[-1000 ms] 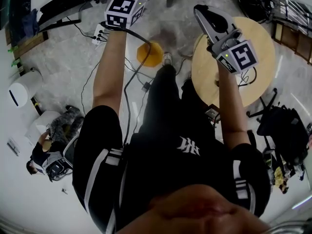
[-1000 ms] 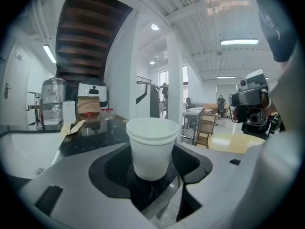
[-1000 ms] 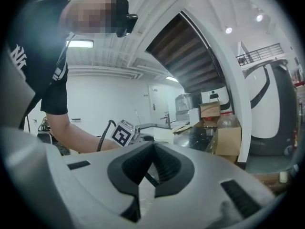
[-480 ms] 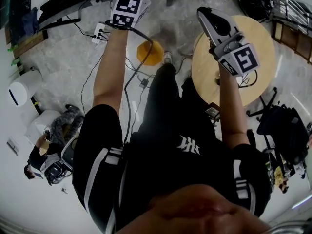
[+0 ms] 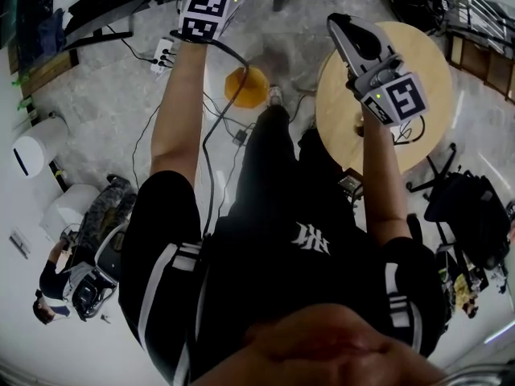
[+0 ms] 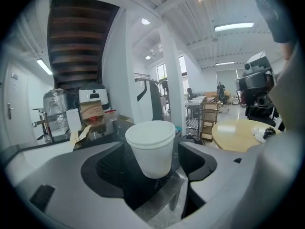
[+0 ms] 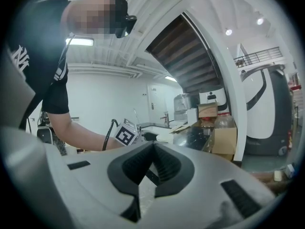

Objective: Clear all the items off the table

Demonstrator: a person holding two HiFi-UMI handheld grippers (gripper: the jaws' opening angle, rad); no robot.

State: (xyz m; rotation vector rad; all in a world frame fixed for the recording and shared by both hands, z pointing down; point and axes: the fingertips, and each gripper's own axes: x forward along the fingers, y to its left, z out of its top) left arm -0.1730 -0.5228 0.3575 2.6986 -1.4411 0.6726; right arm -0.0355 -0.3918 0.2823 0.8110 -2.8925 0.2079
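Okay, your left gripper (image 6: 150,152) jaws have just been opening. The white cup (image 6: 150,140) sits loose between them at 12 o'clock, footing unclear. Right gripper (image 7: 153,148) jaws are closed, empty. The head view crops your left jaws.

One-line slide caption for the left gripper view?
Left tongs, just opened wider, with a white cup free between them.

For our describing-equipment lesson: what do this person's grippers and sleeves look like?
The left gripper and right gripper are light grey with black ribbed jaw pads. Each carries a white cube with black square markers. A black cable trails by the left arm. The short sleeves are black with white stripes.
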